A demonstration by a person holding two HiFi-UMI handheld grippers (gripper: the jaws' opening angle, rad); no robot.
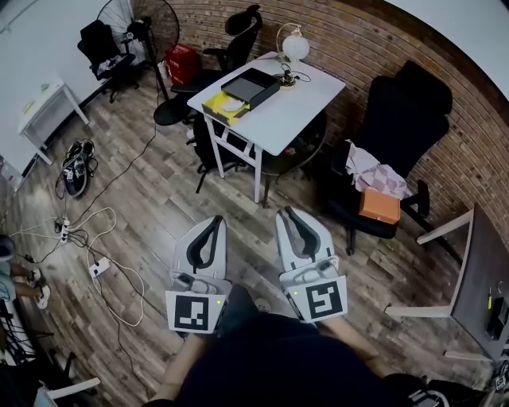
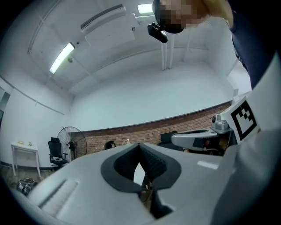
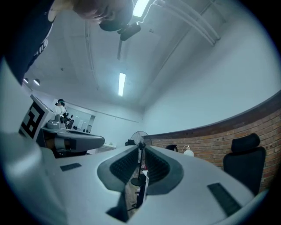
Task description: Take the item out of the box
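Observation:
Far ahead, a black open box [image 1: 250, 86] lies on a white table [image 1: 298, 107], with a yellow item [image 1: 226, 106] right beside it at the table's near-left corner. My left gripper [image 1: 215, 220] and right gripper [image 1: 287, 211] are held close to the person's body, side by side over the wooden floor, well short of the table. Both point towards it. In the left gripper view the left gripper [image 2: 139, 145] has its tips touching and nothing between them. The right gripper [image 3: 141, 148] is shut too, and empty.
A white lamp [image 1: 295, 46] stands at the table's far end. Black office chairs [image 1: 241, 36] sit behind it. An armchair [image 1: 402, 127] at the right holds an orange object [image 1: 378, 206]. Cables and a power strip [image 1: 99, 266] trail over the floor at the left, near shoes [image 1: 76, 168]. A standing fan [image 1: 131, 20] is at the back.

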